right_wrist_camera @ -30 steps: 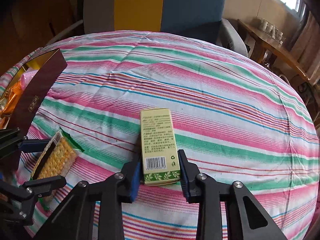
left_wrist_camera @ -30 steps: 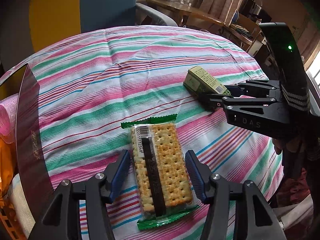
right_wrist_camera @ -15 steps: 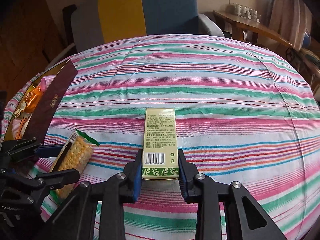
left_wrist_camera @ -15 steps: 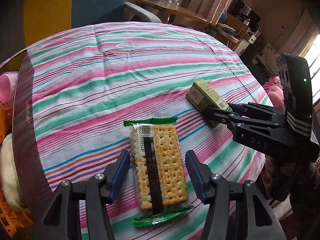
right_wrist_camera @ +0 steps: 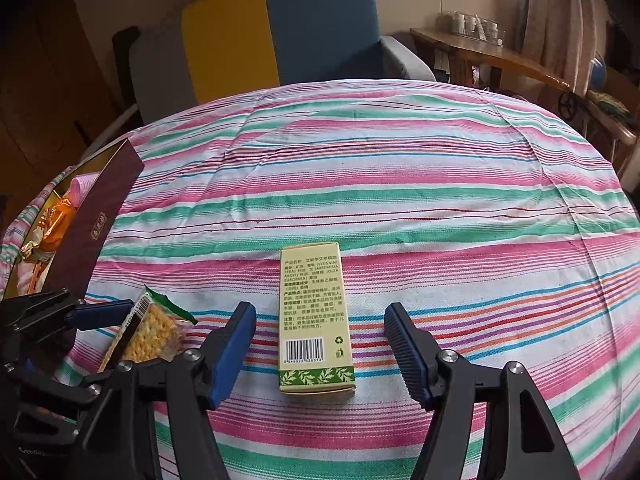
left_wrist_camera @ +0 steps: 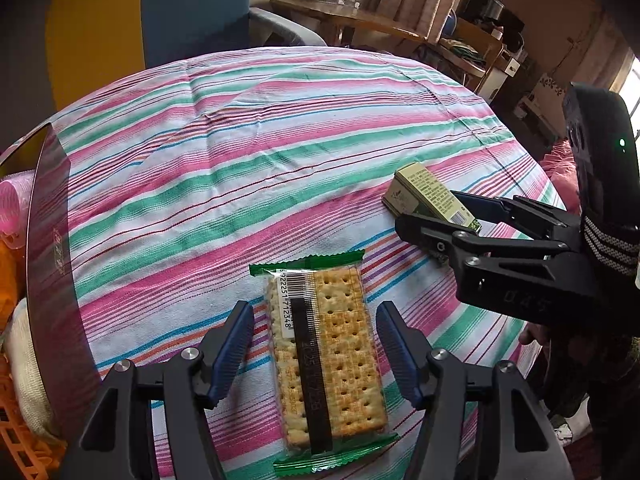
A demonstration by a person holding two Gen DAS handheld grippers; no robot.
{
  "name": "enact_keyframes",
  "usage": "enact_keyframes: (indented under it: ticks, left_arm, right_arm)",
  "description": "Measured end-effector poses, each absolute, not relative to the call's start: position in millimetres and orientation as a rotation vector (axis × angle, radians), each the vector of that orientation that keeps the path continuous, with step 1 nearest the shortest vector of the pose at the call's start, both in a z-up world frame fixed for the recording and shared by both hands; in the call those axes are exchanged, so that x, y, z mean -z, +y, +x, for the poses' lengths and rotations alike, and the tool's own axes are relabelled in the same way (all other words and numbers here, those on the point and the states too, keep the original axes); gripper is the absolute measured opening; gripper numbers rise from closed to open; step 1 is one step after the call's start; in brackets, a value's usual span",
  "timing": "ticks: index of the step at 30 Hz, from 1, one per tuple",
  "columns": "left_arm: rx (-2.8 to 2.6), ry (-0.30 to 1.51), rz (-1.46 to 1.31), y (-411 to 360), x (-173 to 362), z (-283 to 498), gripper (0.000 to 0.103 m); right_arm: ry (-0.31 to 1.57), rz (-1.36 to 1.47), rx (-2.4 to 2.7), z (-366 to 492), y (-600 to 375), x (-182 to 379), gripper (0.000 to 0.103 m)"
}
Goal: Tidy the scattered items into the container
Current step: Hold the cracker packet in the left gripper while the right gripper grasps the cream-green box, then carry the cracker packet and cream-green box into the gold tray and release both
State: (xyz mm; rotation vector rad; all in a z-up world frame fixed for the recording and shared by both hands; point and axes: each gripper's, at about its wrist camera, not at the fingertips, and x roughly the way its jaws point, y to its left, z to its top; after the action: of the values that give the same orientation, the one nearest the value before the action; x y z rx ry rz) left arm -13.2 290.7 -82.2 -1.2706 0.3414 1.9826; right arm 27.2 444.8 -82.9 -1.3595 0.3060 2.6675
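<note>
striped cloth (right_wrist_camera: 400,168) covers round table; blue-yellow chair (right_wrist_camera: 280,32) at far edge. maroon container (right_wrist_camera: 96,220) at left edge. left gripper (left_wrist_camera: 316,348) wide, astride cracker pack (left_wrist_camera: 324,356) near front edge, pads clear. right gripper (right_wrist_camera: 320,344) wide, straddling green box (right_wrist_camera: 314,316), gaps both sides.

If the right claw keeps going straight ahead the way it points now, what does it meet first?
The right claw is open astride the yellow-green box, so the box would likely reach the claw's throat first; beyond it only striped tablecloth shows.
</note>
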Motion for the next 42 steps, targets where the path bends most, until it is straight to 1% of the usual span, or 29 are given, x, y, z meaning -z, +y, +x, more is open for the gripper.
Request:
enact_keyframes:
  ticks: [2,3,5,6,7,11,19,21,25,30,36,40,42]
  left_arm:
    - [-1.991,0.359,-1.263,292.6,82.8,-12.5,0.057]
    - [-1.995,0.361,-1.260,292.3,82.7,-12.4,0.055]
    - [-1.999,0.350,-1.262,290.0,82.4,-12.0,0.054]
    - [-2.000,0.344,-1.263,289.0,82.3,-11.7,0.053]
    - [-1.999,0.340,-1.263,287.8,82.1,-10.9,0.053]
    - [-1.979,0.302,-1.260,280.0,80.7,-2.8,0.052]
    - [-1.958,0.211,-1.246,254.3,67.3,11.0,0.052]
    - [-1.971,0.193,-1.225,246.1,59.3,12.9,0.051]
    - [-2.032,0.151,-1.169,223.5,38.5,12.8,0.050]
    - [-2.137,0.041,-1.113,178.7,9.6,2.4,0.048]
    - [-2.272,-0.117,-1.083,113.3,-14.8,-21.8,0.048]
    - [-2.341,-0.141,-1.082,84.1,-17.1,-38.6,0.048]
    - [-2.379,-0.134,-1.078,73.6,-17.2,-43.5,0.048]
  right_arm:
    - [0.270,-1.362,-2.668,25.7,442.1,83.3,0.059]
    - [0.252,-1.363,-2.666,26.3,440.8,83.7,0.053]
    - [0.217,-1.364,-2.664,27.3,438.2,84.6,0.042]
    - [0.214,-1.364,-2.662,29.2,437.1,84.5,0.032]
    - [0.212,-1.365,-2.661,31.1,435.9,84.4,0.031]
    - [0.213,-1.368,-2.669,40.5,427.5,83.8,0.030]
    - [0.472,-1.359,-2.727,64.4,406.7,81.5,0.030]
    - [0.512,-1.357,-2.742,66.4,400.4,79.5,0.030]
    - [0.515,-1.330,-2.808,60.5,380.4,62.0,0.030]
    - [0.486,-1.296,-2.921,43.0,346.5,33.8,0.030]
    - [0.443,-1.288,-3.101,3.7,283.1,-0.4,0.030]
    - [0.366,-1.336,-3.170,-26.3,235.7,-4.8,0.030]
    - [0.362,-1.367,-3.174,-38.7,220.5,-2.5,0.030]
